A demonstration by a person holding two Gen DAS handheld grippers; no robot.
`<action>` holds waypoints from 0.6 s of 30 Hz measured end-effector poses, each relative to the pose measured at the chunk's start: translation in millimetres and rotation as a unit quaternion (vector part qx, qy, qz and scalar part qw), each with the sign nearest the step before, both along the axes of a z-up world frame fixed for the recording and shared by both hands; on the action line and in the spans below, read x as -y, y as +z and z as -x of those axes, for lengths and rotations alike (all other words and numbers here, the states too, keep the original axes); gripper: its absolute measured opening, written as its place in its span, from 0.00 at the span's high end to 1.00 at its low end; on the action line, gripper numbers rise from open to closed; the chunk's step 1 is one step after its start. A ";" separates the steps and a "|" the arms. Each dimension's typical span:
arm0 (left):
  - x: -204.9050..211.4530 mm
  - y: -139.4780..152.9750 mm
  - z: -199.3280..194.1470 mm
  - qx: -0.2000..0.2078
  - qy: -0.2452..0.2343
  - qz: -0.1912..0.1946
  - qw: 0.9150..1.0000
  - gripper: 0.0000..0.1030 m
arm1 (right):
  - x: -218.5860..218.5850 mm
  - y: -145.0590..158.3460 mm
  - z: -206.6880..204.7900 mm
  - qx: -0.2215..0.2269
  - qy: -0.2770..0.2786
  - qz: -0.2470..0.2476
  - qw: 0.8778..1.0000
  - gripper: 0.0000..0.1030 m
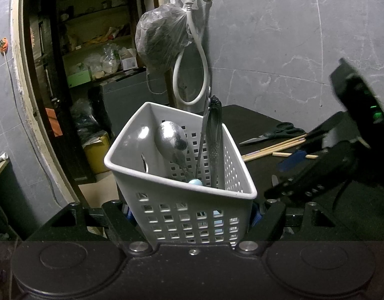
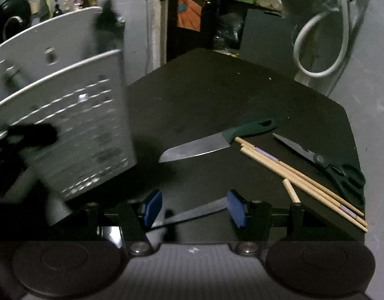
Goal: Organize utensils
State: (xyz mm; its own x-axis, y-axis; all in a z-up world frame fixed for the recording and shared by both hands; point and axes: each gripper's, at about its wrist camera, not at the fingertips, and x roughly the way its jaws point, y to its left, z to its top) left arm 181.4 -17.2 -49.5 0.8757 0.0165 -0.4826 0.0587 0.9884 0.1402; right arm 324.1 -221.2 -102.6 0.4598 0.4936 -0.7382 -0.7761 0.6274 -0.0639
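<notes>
Partly done, by the look of it. Nearest in the left wrist view: left claw (image 1: 193, 216) clamped on the lower walls of the white caddy (image 1: 152, 150), a large spoon (image 1: 170, 141), ornate handles (image 1: 215, 137) and a blue-tipped piece already standing inside.

In the right wrist view: right claw (image 2: 194, 208) spread, blue pads (image 2: 238, 208) apart with a dark flat blade (image 2: 192, 213) lying between them, contact unclear. Still loose on the black bench (image 2: 204, 95) beyond: green-handled knife (image 2: 214, 141), chopsticks (image 2: 299, 177), scissors (image 2: 324, 163).

Caddy contents visible only from the left; knife only from the right. Farther back, hose and doorway.
</notes>
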 end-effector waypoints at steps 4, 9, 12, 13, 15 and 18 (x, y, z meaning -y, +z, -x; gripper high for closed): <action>0.2 0.3 1.0 -0.001 0.002 0.000 1.000 0.23 | -3.3 -11.2 -7.9 0.009 -0.003 0.040 0.999 0.39; 0.5 1.2 0.3 0.000 0.002 0.000 1.000 0.23 | 17.4 -16.0 -3.6 0.002 -0.042 0.045 0.998 0.37; 0.7 1.8 0.2 0.001 0.002 0.001 1.000 0.23 | 34.0 -17.4 1.2 -0.005 -0.069 0.054 0.996 0.37; 0.8 1.6 0.2 0.000 0.002 0.001 1.000 0.23 | 39.8 -17.6 4.2 -0.010 -0.075 0.055 0.996 0.37; 0.8 1.5 0.3 0.000 0.002 0.000 1.000 0.23 | 52.8 -16.1 13.3 -0.020 -0.079 0.060 0.995 0.37; 0.8 1.4 0.3 0.001 0.002 0.000 1.000 0.23 | 66.1 -9.1 28.8 -0.028 -0.050 0.056 0.997 0.37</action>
